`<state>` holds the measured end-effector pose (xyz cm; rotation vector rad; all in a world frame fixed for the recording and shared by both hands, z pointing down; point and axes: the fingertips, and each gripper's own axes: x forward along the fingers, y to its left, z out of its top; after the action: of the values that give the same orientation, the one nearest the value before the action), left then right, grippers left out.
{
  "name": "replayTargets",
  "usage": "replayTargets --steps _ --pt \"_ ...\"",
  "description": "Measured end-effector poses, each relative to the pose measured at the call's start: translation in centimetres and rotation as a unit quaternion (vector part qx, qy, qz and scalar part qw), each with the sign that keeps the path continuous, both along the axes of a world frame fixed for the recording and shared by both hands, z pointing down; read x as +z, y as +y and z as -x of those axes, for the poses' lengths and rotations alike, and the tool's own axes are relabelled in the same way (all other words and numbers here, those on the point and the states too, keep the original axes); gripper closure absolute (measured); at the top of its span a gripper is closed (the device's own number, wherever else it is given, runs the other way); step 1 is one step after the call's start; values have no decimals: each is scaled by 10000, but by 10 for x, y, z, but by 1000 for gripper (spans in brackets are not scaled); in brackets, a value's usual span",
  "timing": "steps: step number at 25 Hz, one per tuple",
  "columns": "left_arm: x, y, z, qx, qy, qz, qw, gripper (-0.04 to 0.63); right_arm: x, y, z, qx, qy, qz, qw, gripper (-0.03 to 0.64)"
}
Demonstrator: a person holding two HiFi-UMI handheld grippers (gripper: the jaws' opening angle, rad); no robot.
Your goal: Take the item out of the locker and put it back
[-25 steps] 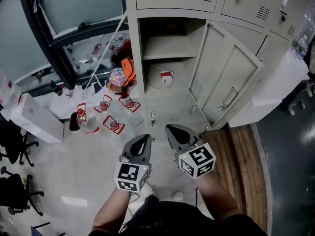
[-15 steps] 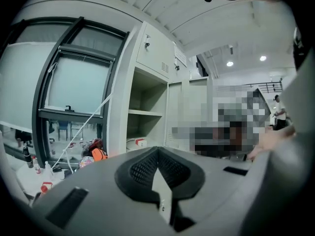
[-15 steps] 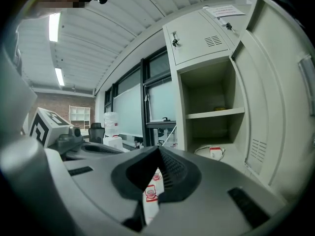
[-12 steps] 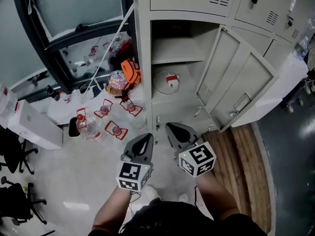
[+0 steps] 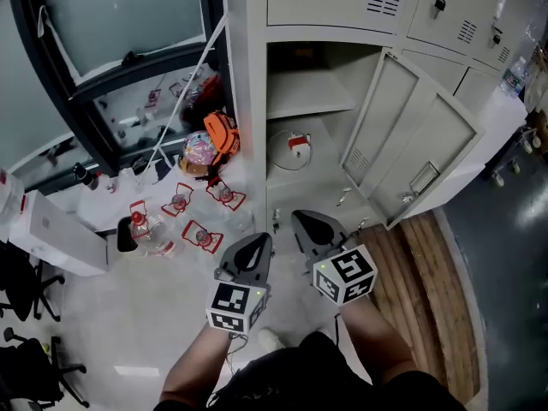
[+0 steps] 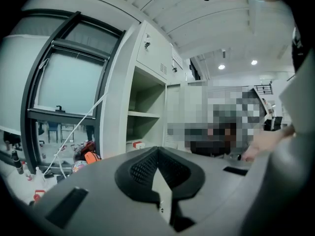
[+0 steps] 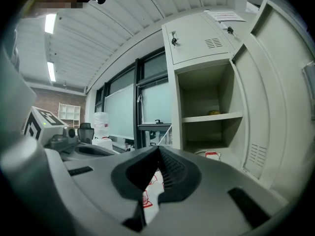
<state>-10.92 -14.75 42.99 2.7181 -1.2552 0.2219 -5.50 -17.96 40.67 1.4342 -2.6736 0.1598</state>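
Note:
The open locker compartment (image 5: 312, 127) stands ahead in the head view, with a shelf (image 5: 304, 92) across its upper part. Below the shelf lies the item (image 5: 291, 148), a round white thing with a red label. It also shows small in the left gripper view as the item (image 6: 139, 144) and in the right gripper view as the item (image 7: 211, 155). My left gripper (image 5: 257, 242) and right gripper (image 5: 304, 223) hang side by side low before the locker, well short of it. Both are shut with nothing between the jaws, as the left gripper (image 6: 157, 149) and right gripper (image 7: 158, 149) show.
The locker door (image 5: 411, 144) swings out to the right. Several bottles with red labels (image 5: 184, 221) and an orange bag (image 5: 221, 135) lie on the floor at the left, by a white box (image 5: 51, 225). A wooden strip (image 5: 428, 289) runs along the right.
The head view has shifted a little, so the locker sits slightly to the right and higher. Both grippers stay shut in about the same place.

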Motion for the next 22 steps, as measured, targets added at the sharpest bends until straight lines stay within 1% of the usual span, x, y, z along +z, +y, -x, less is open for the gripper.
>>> replayTargets --steps 8,9,10,12,14,16,18,22 --pt "-3 -9 -4 74 52 -71 9999 592 -5 -21 -9 203 -45 -63 9998 613" --pt "-3 -11 -4 63 47 -65 9999 592 -5 -25 -11 198 -71 -52 9998 588" --pt "-3 -14 -5 49 39 -58 10000 592 -5 -29 -13 188 -97 -36 9998 577" --pt "-2 -20 -7 21 28 -49 10000 592 -5 -39 -16 169 -123 -11 9998 572" --pt "-1 -27 -10 3 19 -41 10000 592 -4 -50 -20 167 -102 -5 9998 538" --pt "2 -34 -15 -10 -4 -27 10000 592 -1 -62 -26 181 -87 11 9998 526" --pt "4 -43 -21 -37 -29 4 10000 592 4 -75 -34 200 -92 80 9997 499" --pt "6 -65 -37 -52 -63 40 10000 592 18 -106 -50 211 -92 266 9994 474"
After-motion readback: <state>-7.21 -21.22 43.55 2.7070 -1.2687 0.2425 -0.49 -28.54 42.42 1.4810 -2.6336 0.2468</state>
